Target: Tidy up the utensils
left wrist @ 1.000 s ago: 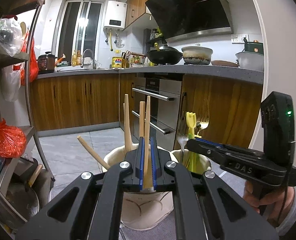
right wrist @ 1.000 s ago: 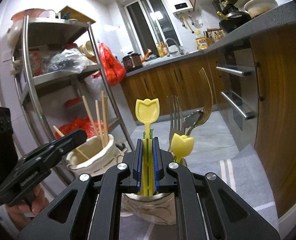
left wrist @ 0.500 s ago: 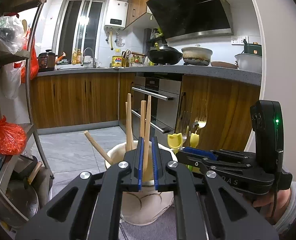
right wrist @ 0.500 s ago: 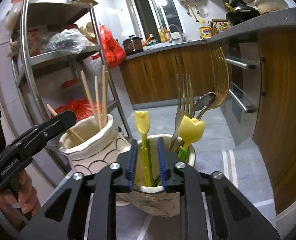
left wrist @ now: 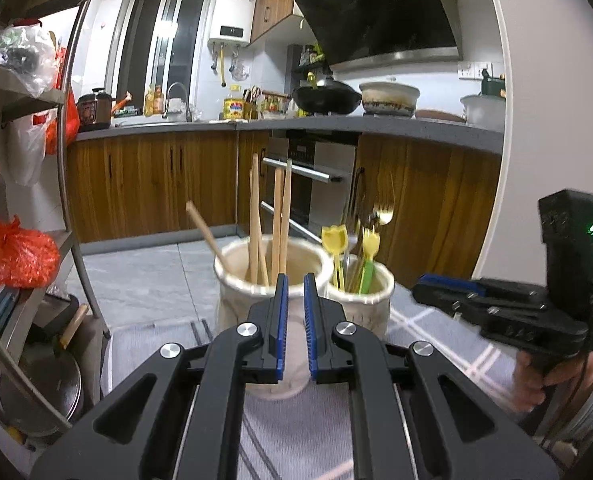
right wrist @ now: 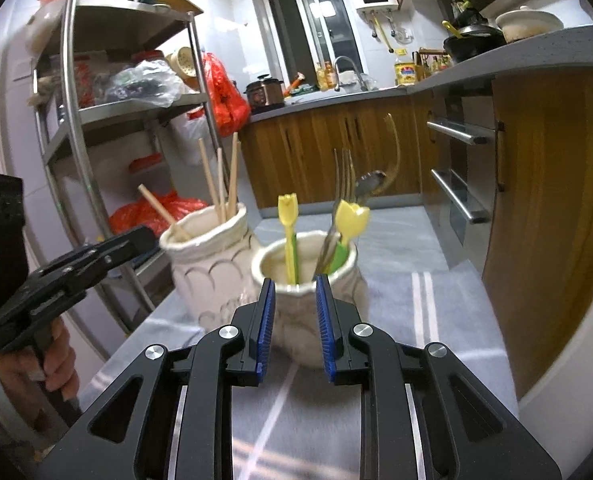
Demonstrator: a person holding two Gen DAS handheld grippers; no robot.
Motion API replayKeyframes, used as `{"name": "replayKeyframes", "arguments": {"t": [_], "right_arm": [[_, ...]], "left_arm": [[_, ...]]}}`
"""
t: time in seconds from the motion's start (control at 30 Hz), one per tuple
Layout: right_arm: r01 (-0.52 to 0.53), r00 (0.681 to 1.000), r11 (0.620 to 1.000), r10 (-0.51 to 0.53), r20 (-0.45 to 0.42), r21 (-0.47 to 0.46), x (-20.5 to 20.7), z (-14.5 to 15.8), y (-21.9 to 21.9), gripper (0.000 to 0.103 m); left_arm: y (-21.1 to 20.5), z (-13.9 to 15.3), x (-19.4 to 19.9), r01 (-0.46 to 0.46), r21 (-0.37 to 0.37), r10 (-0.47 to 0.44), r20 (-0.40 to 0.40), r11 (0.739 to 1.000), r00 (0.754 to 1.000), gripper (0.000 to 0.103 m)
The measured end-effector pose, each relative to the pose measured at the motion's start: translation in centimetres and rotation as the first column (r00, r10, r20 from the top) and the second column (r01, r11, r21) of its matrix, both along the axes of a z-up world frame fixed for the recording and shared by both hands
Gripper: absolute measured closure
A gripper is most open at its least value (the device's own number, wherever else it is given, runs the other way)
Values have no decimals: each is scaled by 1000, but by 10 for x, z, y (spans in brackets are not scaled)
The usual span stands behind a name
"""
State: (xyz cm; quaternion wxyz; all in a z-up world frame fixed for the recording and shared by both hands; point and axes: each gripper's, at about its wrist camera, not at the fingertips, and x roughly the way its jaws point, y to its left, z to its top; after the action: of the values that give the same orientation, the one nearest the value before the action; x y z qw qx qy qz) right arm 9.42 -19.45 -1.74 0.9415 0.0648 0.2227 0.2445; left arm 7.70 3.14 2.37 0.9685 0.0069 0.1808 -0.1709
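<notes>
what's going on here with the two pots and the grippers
A person holds a gripper in each hand over a striped cloth, sorting utensils into two ceramic pots. The left gripper is open in front of the chopstick pot, and the right gripper is open before the fork pot, which holds tulip-topped picks, forks and a spoon. Neither gripper holds anything.

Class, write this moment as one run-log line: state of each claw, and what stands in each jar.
left claw: open, empty | right claw: open, empty | tall jar: chopsticks | short jar: forks, tulip picks
</notes>
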Motion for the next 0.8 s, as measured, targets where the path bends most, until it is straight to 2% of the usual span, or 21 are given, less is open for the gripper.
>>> {"name": "replayKeyframes", "arguments": {"t": [0.2,0.23,0.27,0.33,0.4,0.47,0.53,0.63,0.8], "right_arm": [[27,999,996,-25,28,-79,-13,-4,0,81],[33,999,995,-31,29,-90,-13,-6,1,78],[42,999,994,-40,31,-98,-13,-6,1,74],[57,998,993,-53,39,-104,-13,-7,0,60],[73,996,991,-68,49,-115,-14,-8,-1,53],[86,995,989,-79,60,-124,-16,-8,-3,41],[95,994,987,-86,74,-128,-18,-5,-5,24],[104,991,987,-92,92,-126,-21,-1,-9,15],[105,988,988,-92,122,-111,-25,0,-13,8]], "left_arm": [[0,-18,-7,-28,24,29,-56,999,998,95],[0,-20,-7,-33,28,34,-58,999,998,92],[0,-21,-7,-42,36,44,-60,999,997,86],[0,-21,-8,-58,40,60,-50,998,997,59],[2,-19,-10,-73,35,74,-34,997,997,57],[3,-18,-11,-86,43,88,-25,995,996,52],[4,-17,-13,-96,46,96,-13,994,995,43],[7,-16,-17,-108,48,108,5,993,994,33],[8,-16,-21,-116,36,116,12,993,993,22]]}}
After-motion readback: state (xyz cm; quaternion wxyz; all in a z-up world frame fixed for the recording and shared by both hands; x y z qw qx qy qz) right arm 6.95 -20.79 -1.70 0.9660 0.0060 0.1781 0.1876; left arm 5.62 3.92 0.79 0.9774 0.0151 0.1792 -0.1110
